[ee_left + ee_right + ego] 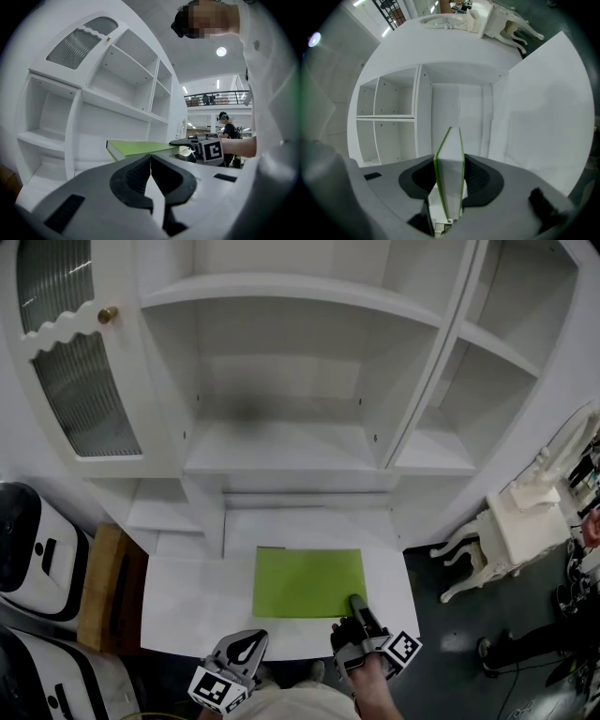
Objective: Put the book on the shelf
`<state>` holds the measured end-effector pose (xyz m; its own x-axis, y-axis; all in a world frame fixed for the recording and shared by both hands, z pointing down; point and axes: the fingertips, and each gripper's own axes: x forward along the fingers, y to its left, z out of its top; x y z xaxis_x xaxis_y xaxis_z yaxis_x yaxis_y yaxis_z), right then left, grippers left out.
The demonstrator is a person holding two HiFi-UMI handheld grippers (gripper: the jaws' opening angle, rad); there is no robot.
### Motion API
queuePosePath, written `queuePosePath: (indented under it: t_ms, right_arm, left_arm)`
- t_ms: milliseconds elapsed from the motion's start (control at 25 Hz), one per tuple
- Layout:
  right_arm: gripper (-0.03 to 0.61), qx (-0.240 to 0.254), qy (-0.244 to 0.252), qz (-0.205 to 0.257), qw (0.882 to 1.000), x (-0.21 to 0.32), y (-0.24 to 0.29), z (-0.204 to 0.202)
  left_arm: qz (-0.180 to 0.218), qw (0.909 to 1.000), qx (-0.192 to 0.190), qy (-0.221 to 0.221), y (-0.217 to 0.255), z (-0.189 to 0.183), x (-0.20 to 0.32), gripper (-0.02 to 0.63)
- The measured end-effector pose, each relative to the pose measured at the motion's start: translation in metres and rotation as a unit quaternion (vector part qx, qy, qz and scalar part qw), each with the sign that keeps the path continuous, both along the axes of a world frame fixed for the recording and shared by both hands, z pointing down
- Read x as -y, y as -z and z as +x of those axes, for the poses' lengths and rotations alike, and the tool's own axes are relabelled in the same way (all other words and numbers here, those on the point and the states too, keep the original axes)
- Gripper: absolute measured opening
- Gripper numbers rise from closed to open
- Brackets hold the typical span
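Observation:
A thin green book lies flat over the white counter of a white cabinet. My right gripper is shut on the book's near right corner. In the right gripper view the book stands edge-on between the two pads, its pages facing the camera. My left gripper hangs below the counter's front edge, left of the right one, its jaws shut on nothing. From there the book shows level, with the right gripper at its far end. The empty shelf is behind the counter.
A ribbed-glass door with a brass knob stands at the upper left. More open shelves are at the right. A white ornate table stands on the floor at right. White-and-black machines and a wooden block sit at left.

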<state>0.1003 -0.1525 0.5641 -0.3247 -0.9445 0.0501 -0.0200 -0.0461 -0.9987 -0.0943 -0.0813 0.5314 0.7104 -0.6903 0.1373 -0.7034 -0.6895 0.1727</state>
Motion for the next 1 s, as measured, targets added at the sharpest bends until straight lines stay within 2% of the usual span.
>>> queuePosePath:
  t_ms: [480, 680, 1000]
  right_arm:
    - [0.147, 0.009, 0.024, 0.015, 1.0, 0.007, 0.044, 0.002]
    - [0.149, 0.016, 0.025, 0.006, 1.0, 0.003, 0.059, -0.001]
    - [0.149, 0.011, 0.041, 0.004, 0.999, 0.01, 0.086, -0.008]
  left_arm:
    - [-0.001, 0.9999, 0.001, 0.011, 0.002, 0.017, 0.004, 0.011]
    - [0.003, 0.9999, -0.013, 0.009, 0.005, 0.023, 0.002, 0.011]
    - [0.006, 0.9999, -0.011, 0.007, 0.008, 0.029, -0.003, 0.011]
